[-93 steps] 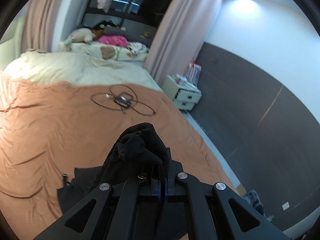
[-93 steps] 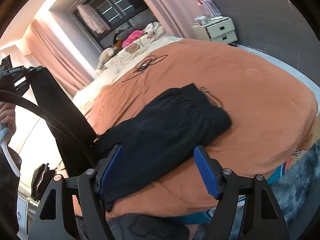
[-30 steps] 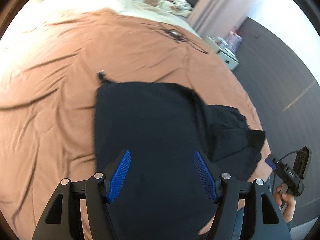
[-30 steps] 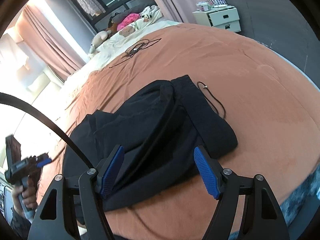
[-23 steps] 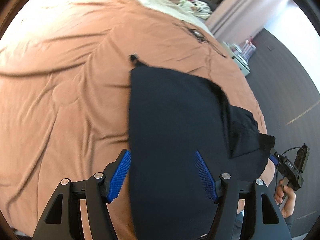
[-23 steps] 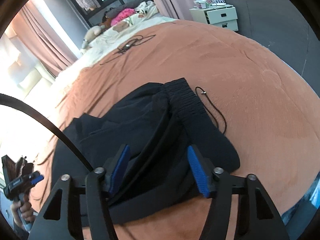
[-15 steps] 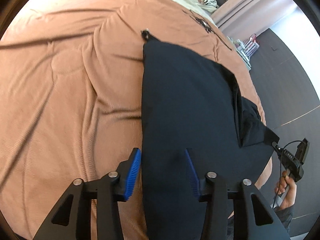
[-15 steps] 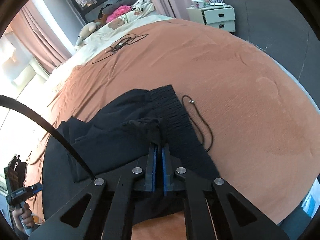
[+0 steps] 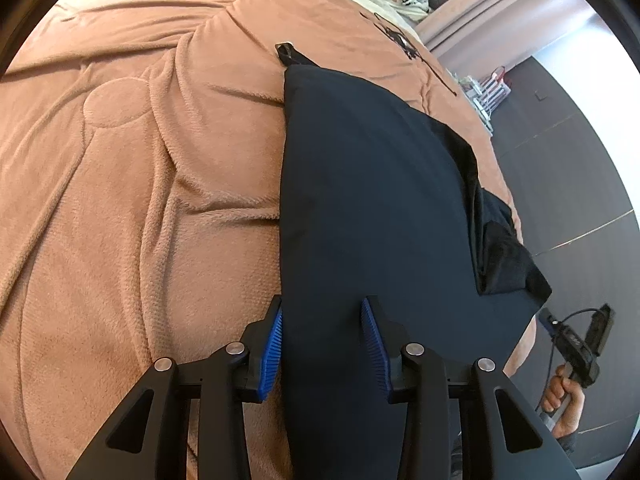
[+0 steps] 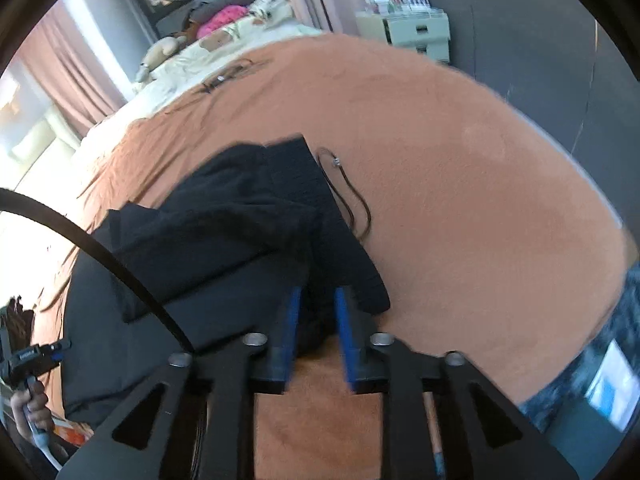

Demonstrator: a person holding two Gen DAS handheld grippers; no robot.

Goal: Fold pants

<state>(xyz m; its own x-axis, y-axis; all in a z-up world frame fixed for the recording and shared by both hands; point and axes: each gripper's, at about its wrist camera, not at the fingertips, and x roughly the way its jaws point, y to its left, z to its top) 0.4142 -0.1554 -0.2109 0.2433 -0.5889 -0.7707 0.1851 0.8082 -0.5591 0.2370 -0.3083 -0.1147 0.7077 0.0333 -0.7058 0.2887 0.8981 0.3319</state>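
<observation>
Black pants [image 9: 372, 184] lie lengthwise on the orange-brown blanket [image 9: 120, 160]. My left gripper [image 9: 322, 304] hangs low over their left edge. Its jaws are closing, with flat fabric under the gap and the pads not pressing it. In the right wrist view the pants [image 10: 224, 216] are bunched near the ribbed waistband [image 10: 304, 176], and a drawstring [image 10: 356, 204] trails onto the blanket. My right gripper [image 10: 318, 296] sits at the near fold. Its jaws are opening, with a hump of black fabric between them. That view is blurred.
A hand [image 9: 560, 396] grips the other tool's handle past the bed's right edge. A looped cable [image 10: 228, 76] lies farther up the bed, before pillows and soft toys [image 10: 224, 20]. A white nightstand [image 10: 416, 32] stands by the grey wall. A grey rug [image 10: 600, 360] lies below the bed.
My left gripper has let go of the raised pants, sunk close to them and narrowed its jaws. My right gripper pinched a fold half a second ago; its jaws have since parted.
</observation>
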